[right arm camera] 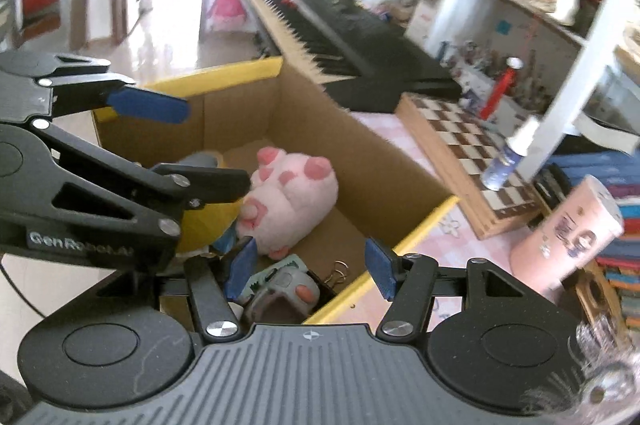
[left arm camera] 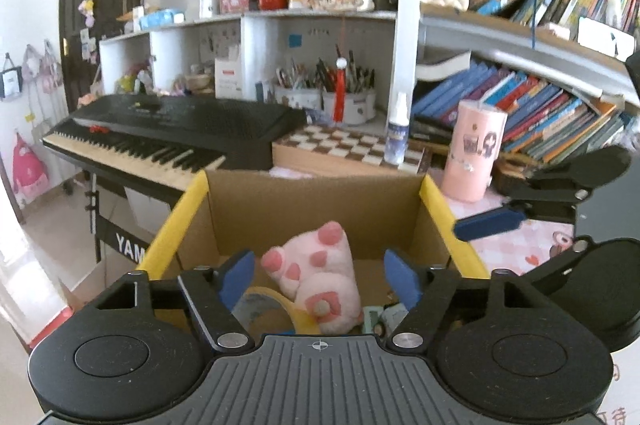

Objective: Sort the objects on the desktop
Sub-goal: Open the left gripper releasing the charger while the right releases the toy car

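Inside the open brown cardboard box with yellow-taped rims [left arm camera: 434,203], a pink plush toy with darker pink paw pads [left arm camera: 320,275] lies on the box floor, paws up, resting against a roll of yellow tape [left arm camera: 298,317]. Beside the plush, nearer the right wrist camera, lie a grey and green tape measure [right arm camera: 284,285] and a few metal binder clips [right arm camera: 338,271].

Left gripper [left arm camera: 320,275]: blue-padded jaws stand apart above the plush toy; neither pad touches it, and nothing is held. Released.

Right gripper [right arm camera: 308,265]: jaws spread over the near corner of the box, one pad above the box interior, the other above the yellow rim. Nothing sits between the pads. Released.

Behind the box, on the pink patterned desk surface [left arm camera: 508,245], stand a wooden chessboard case [left arm camera: 340,145], a small white and blue spray bottle [left arm camera: 398,131] upright on that case, and a pink cylindrical tumbler [left arm camera: 474,151]. A black electronic keyboard [left arm camera: 172,129] sits left of the chessboard case. Shelves of books [left arm camera: 532,113] fill the background.
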The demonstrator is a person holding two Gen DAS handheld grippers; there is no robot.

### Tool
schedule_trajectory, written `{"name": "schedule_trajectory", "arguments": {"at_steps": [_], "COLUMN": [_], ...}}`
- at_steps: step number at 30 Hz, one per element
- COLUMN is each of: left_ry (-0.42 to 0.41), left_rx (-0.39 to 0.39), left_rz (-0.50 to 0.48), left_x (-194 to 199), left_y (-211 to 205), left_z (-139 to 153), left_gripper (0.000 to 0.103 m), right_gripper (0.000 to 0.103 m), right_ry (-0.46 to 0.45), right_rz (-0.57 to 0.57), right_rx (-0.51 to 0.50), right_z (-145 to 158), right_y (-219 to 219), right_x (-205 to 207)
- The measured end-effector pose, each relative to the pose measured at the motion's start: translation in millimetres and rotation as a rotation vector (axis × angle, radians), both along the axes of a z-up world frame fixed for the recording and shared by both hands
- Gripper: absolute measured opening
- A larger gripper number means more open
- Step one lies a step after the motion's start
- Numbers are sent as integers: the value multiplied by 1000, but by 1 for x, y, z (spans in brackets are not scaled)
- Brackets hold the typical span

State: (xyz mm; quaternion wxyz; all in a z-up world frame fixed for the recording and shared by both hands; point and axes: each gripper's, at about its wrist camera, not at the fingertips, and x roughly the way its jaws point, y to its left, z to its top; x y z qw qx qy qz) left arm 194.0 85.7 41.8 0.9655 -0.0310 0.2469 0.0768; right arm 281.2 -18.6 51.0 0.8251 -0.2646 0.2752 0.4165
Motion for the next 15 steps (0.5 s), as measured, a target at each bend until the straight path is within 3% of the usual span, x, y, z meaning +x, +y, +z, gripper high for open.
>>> {"name": "schedule_trajectory", "arguments": {"at_steps": [8, 15], "left_ry": [-58, -70], "left_rx": [9, 20], "left_rz": [-22, -54], "left_x": [-29, -58], "left_y": [5, 5], "left_z": [13, 12], "left_gripper": [84, 90], "right_gripper": [57, 57], "right_ry": [-25, 12], "right_rz": [-193, -412], "right_rx": [124, 277], "right_z": [17, 18], "right_y": [-31, -61], "right_x": [-32, -67]}}
